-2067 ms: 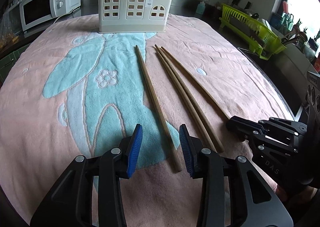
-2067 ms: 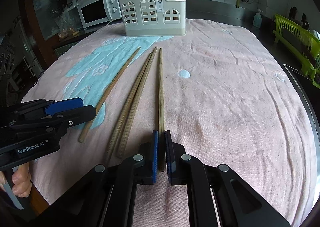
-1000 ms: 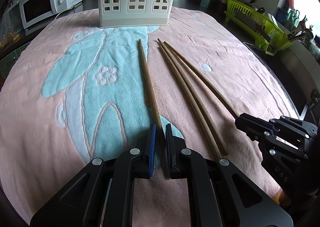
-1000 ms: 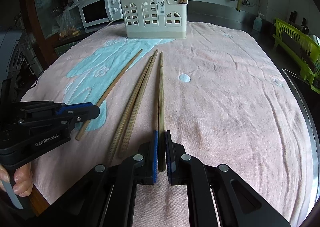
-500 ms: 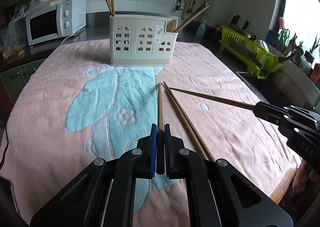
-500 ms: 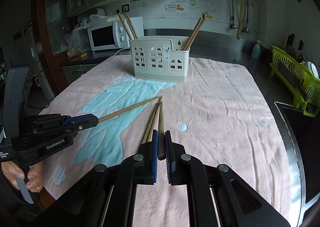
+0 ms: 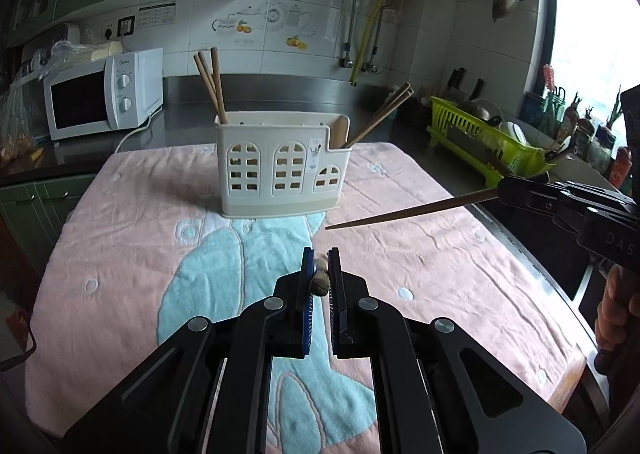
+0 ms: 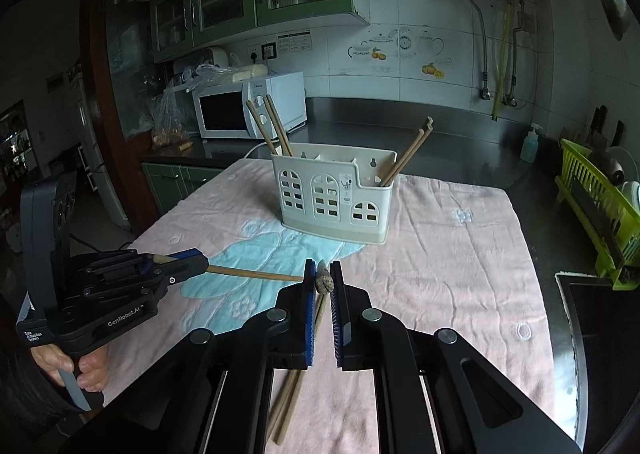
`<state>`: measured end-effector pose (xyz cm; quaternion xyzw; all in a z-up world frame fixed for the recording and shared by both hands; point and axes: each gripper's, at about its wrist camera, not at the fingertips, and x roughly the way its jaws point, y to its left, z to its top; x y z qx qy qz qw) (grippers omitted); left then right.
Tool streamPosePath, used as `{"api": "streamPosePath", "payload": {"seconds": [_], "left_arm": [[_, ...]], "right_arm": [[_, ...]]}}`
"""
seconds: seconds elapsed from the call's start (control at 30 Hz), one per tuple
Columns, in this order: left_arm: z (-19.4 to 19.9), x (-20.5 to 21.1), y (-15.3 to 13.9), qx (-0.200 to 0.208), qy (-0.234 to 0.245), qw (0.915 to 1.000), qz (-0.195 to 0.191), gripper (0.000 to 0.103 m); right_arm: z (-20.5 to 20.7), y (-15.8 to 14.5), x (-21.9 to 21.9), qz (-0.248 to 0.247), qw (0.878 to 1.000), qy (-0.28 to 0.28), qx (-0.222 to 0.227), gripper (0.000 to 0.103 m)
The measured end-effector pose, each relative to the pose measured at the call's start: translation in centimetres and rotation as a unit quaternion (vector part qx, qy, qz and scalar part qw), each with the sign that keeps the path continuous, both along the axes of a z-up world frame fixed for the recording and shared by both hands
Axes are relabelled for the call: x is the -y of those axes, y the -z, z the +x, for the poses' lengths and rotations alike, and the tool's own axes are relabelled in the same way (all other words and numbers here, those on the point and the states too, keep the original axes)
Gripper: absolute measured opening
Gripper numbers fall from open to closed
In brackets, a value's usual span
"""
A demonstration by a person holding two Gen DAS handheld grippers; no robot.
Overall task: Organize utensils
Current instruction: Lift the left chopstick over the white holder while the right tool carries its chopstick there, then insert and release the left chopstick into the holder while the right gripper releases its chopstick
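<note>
My left gripper (image 7: 320,258) is shut on a wooden chopstick (image 7: 320,284), seen end-on between the blue pads and held above the towel. My right gripper (image 8: 321,270) is shut on another chopstick (image 8: 324,281), also raised and seen end-on. Each wrist view shows the other gripper from the side: the right gripper (image 7: 503,185) with its chopstick (image 7: 412,213) pointing left, and the left gripper (image 8: 203,264) with its chopstick (image 8: 256,274) pointing right. Two more chopsticks (image 8: 294,378) lie on the towel below. The cream utensil holder (image 7: 280,169) (image 8: 332,197) stands ahead with chopsticks in both end compartments.
A pink towel with a blue pattern (image 7: 440,274) (image 8: 460,274) covers the table. A white microwave (image 7: 100,97) (image 8: 240,109) sits on the counter at back left. A green dish rack (image 7: 480,141) (image 8: 600,209) stands at the right, and a soap bottle (image 8: 530,143) behind it.
Both grippers have risen off the towel, each lifting its chopstick, and now point more level toward the holder. Two chopsticks stay on the towel.
</note>
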<state>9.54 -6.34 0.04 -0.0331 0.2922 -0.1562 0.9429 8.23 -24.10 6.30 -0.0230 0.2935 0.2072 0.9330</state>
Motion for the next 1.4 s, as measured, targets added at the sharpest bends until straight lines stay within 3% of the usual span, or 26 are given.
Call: {"api": "streamPosePath", "payload": {"seconds": [0.4, 0.67, 0.87, 1.4], "left_arm": [[5.8, -1.3, -10.0, 0.057, 0.000, 0.9983, 0.009, 0.005], [9.7, -1.5, -16.0, 0.115, -0.033, 0.9927, 0.015, 0.005], [13.1, -1.8, -16.9, 0.123, -0.058, 0.9904, 0.023, 0.005], [18.7, -2.1, -13.9, 0.066, -0.065, 0.9952, 0.033, 0.006]], "right_arm": [[6.8, -10.3, 0.5, -0.021, 0.999, -0.027, 0.006, 0.007], [11.3, -11.6, 0.6, -0.051, 0.998, -0.014, -0.025, 0.007], [14.4, -10.3, 0.4, -0.067, 0.996, -0.009, -0.058, 0.007], [19.9, -6.3, -2.1, -0.087, 0.988, -0.012, -0.124, 0.007]]}}
